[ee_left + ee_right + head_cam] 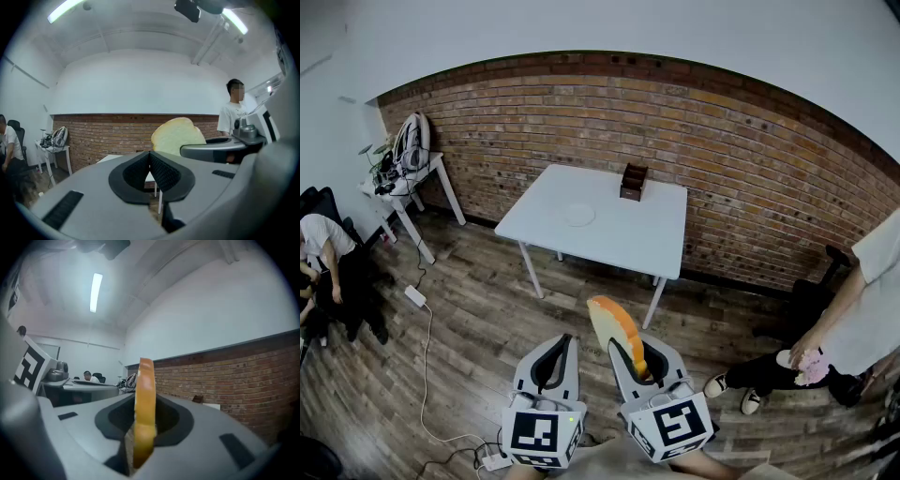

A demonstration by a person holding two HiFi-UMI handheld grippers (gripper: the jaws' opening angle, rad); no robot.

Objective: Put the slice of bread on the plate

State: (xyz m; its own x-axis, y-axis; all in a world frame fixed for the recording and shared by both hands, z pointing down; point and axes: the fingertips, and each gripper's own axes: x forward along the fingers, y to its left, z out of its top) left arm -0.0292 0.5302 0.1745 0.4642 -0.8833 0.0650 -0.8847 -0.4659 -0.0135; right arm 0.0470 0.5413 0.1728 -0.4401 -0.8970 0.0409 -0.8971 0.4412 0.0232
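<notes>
Right claw: mine, clenched on the slice of bread, pads pressing on both flat faces.
Bread pose: it stands on edge between my jaws, crust towards the camera that rides on the claw, the rounded top sticking out past the tips.
Bread place: in the air over the wooden floor, on the near side of the counter and well apart from it.
Left claw: clenched, pads meeting at the tips, nothing between them.
Claw layout: both claws are side by side and point level, towards the counter; the left one is just beside the bread but not touching it.
Plate: white and round, bare, lying near the middle of the white counter.
Wooden box: small, dark brown, at the counter's far edge by the brick wall, apart from the plate.
Side table: white, far left, with a backpack on it.
People: one stands at the right; another sits at the left edge.
</notes>
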